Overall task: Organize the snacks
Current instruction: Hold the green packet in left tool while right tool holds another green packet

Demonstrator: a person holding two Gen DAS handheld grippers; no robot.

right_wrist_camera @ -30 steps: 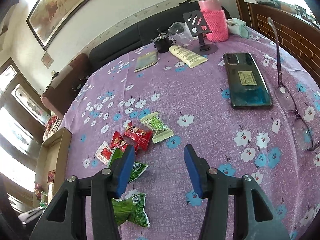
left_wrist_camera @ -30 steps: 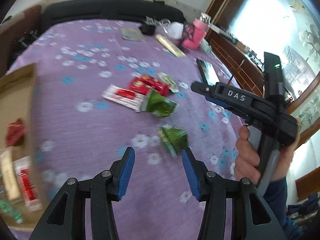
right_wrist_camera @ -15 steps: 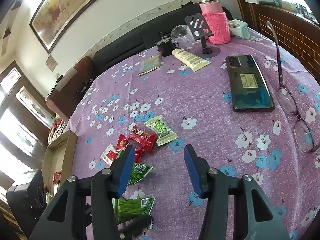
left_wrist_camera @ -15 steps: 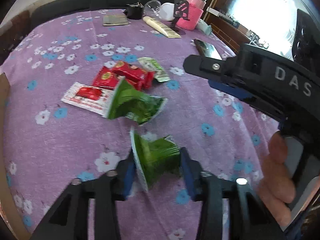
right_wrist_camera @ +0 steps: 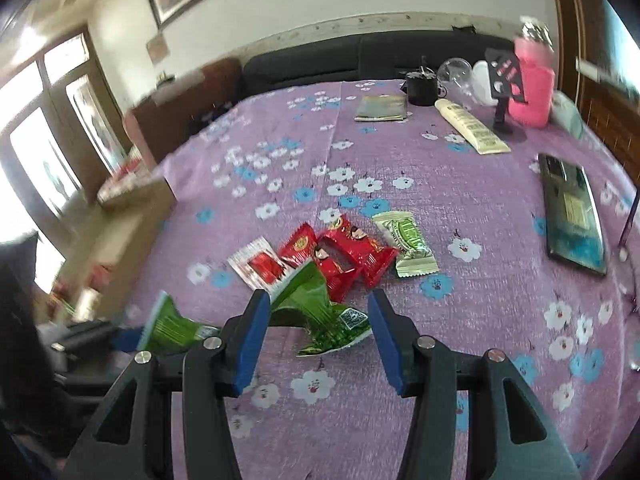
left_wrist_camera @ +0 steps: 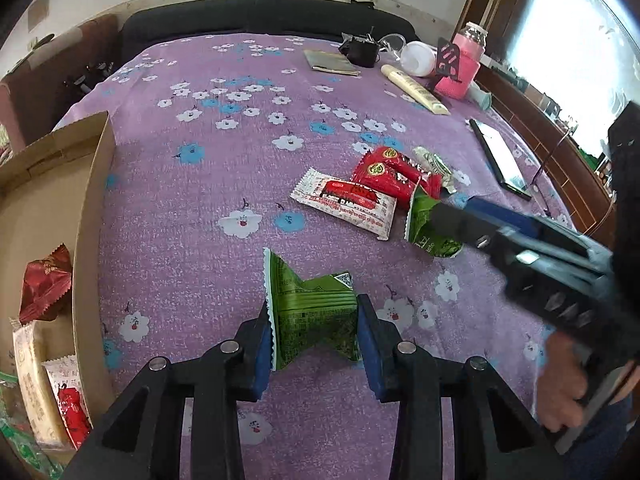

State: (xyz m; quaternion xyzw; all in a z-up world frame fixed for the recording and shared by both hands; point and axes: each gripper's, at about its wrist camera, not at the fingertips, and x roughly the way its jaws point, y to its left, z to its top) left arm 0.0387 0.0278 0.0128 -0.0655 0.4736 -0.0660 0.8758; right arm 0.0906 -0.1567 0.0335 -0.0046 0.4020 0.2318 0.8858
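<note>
No wording can be read for certain on anything here. The green packet (left_wrist_camera: pixel 316 316) between the left tongs (left_wrist_camera: pixel 316 344) carries fine print and a square code, too small to read, and the red-and-white packet (left_wrist_camera: pixel 346 200) beyond them bears a red label whose characters are blurred

Phone (right_wrist_camera: pixel 573 216) lying flat; pink bottle (right_wrist_camera: pixel 532 80) (upright) behind tube (right_wrist_camera: pixel 472 128).

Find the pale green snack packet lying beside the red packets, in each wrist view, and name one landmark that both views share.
Left wrist view: the pale green packet lies right of centre, partly hidden behind the red packets.
Right wrist view: it lies just right of centre, touching the red packets' right side.
Shared landmark: the pink bottle at the far edge.
</note>
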